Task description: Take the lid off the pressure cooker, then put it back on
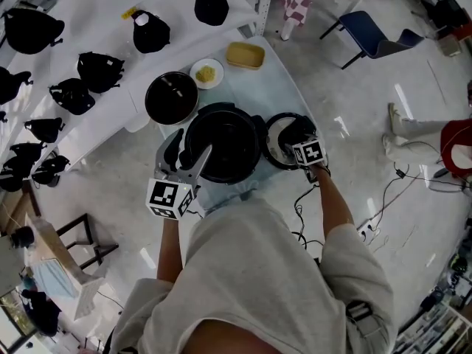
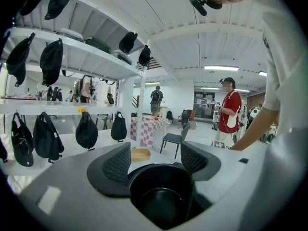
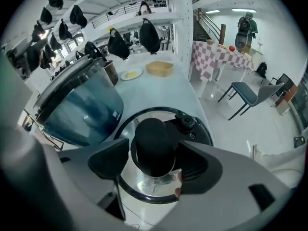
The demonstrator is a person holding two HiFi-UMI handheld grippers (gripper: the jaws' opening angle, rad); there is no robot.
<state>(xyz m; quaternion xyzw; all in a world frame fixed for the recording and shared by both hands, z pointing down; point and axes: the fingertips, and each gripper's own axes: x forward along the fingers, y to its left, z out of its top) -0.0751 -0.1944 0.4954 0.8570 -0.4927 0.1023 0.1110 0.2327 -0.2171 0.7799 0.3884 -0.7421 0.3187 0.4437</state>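
Observation:
The pressure cooker [image 1: 221, 142] stands open on the pale table [image 1: 291, 87], its dark pot bare. Its lid [image 1: 273, 144] lies flat on the table just right of it. My right gripper [image 1: 296, 135] points down over the lid. In the right gripper view the lid's black knob [image 3: 154, 146] sits between the spread jaws of the gripper [image 3: 155, 163], with small gaps at both pads, so it is open. My left gripper [image 1: 186, 157] hovers at the cooker's near-left rim. It [image 2: 155, 159] is open, with the pot [image 2: 161, 196] below and beyond its pads.
Behind the cooker stand a black bowl [image 1: 171, 98], a small plate of yellow food [image 1: 206, 73] and a yellow tray [image 1: 245, 54]. Black caps [image 1: 99, 72] lie on the white shelf at left. A blue chair [image 1: 376, 32] and floor cables [image 1: 402, 179] are at right.

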